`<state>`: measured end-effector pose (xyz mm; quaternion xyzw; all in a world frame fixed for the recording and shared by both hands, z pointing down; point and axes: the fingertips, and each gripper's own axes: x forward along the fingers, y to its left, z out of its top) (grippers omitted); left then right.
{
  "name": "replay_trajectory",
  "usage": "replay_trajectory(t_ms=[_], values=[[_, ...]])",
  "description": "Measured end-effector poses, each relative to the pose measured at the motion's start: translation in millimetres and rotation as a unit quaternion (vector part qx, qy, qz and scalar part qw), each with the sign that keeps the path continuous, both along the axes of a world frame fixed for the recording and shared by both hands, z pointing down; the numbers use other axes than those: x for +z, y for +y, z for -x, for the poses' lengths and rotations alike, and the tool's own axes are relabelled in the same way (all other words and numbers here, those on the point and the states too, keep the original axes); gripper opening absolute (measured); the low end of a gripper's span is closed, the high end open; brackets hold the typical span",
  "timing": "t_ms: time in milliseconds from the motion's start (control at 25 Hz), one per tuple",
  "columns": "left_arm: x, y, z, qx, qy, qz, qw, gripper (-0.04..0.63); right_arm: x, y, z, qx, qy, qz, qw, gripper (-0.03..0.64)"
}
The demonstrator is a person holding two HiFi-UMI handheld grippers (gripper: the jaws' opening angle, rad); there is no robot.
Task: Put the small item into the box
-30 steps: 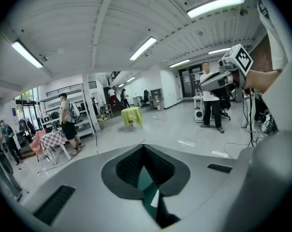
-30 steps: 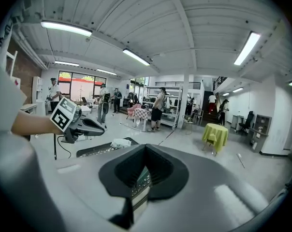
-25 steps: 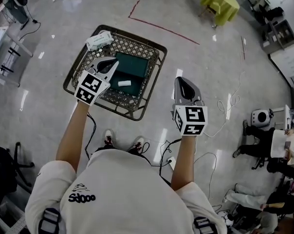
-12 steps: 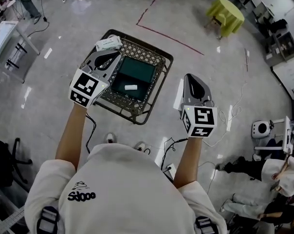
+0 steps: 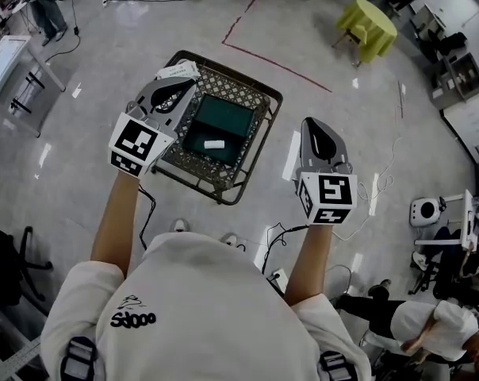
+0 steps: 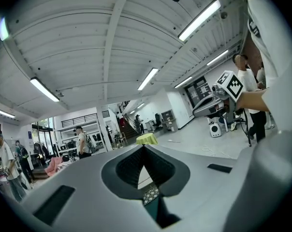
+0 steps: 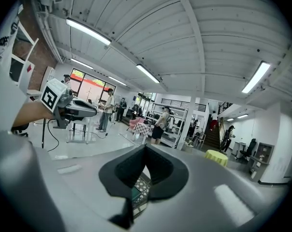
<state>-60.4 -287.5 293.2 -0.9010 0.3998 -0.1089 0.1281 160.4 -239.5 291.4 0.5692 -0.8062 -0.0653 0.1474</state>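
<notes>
The person stood over a low lattice-topped surface [image 5: 254,83] on the floor [image 5: 358,109], with a gripper in each hand. A dark green box [image 5: 225,116] lay in the middle of the surface. The small item [image 5: 214,144], white and oblong, lay inside the box, near its front edge. A white pack [image 5: 174,71] sat on the surface's far left corner, outside the box.

The left gripper [image 5: 184,90] hung over the left side of the surface, just beside the box, its tip close under the white pack. In the left gripper view its jaws [image 6: 144,147] were closed, tip against tip, with nothing between them. Only a bit of lattice and green showed through the gap lower down.

The right gripper [image 5: 311,123] hung over bare floor to the right of the surface, clear of it. In the right gripper view its jaws [image 7: 146,146] were likewise closed and empty, the pads meeting at the tip.

Each gripper showed in the other's view, held out on a bare forearm.

Far off on the floor stood a yellow stool [image 5: 369,24], and a red line [image 5: 275,52] ran past the surface's far side. Other people were in the room at the lower right.
</notes>
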Motion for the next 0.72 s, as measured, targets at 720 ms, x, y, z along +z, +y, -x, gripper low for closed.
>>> replay_trajectory(t_ms=[720], values=[[-10, 12, -1, 0.001, -0.006, -0.011, 0.9999, 0.006, 0, 5, 9, -0.012, 0.003, 0.002, 1.0, 0.011]])
